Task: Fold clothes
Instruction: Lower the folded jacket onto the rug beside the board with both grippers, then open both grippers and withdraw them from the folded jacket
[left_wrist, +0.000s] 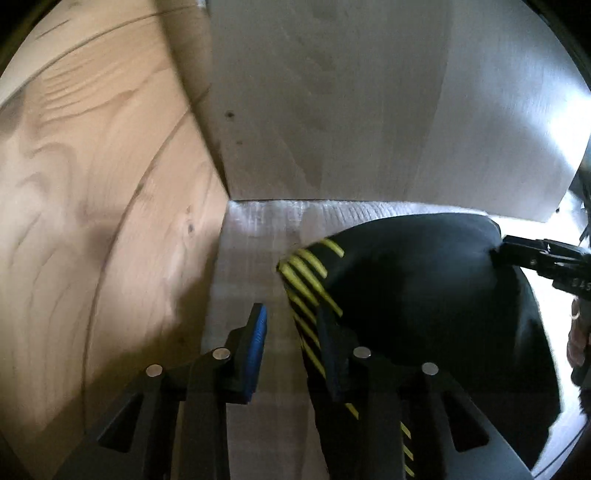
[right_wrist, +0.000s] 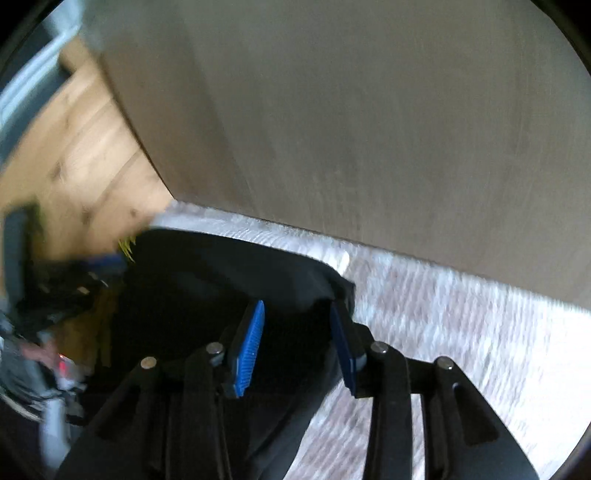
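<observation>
A black garment (left_wrist: 424, 295) with a yellow-striped edge (left_wrist: 306, 280) lies on a pale woven mat (left_wrist: 255, 258). My left gripper (left_wrist: 291, 332) is open, its blue pads apart; the striped edge runs along its right finger (left_wrist: 328, 354). My right gripper (right_wrist: 297, 328) is open, and the black garment (right_wrist: 229, 280) lies between and under its blue pads, with a cloth corner at the right finger (right_wrist: 341, 343). The right gripper also shows in the left wrist view (left_wrist: 535, 254), at the garment's right edge. The left gripper appears blurred in the right wrist view (right_wrist: 74, 273).
A wooden plank floor (left_wrist: 92, 221) lies to the left of the mat. A grey panel (left_wrist: 351, 110) stands behind the mat. In the right wrist view the mat (right_wrist: 461, 332) extends to the right.
</observation>
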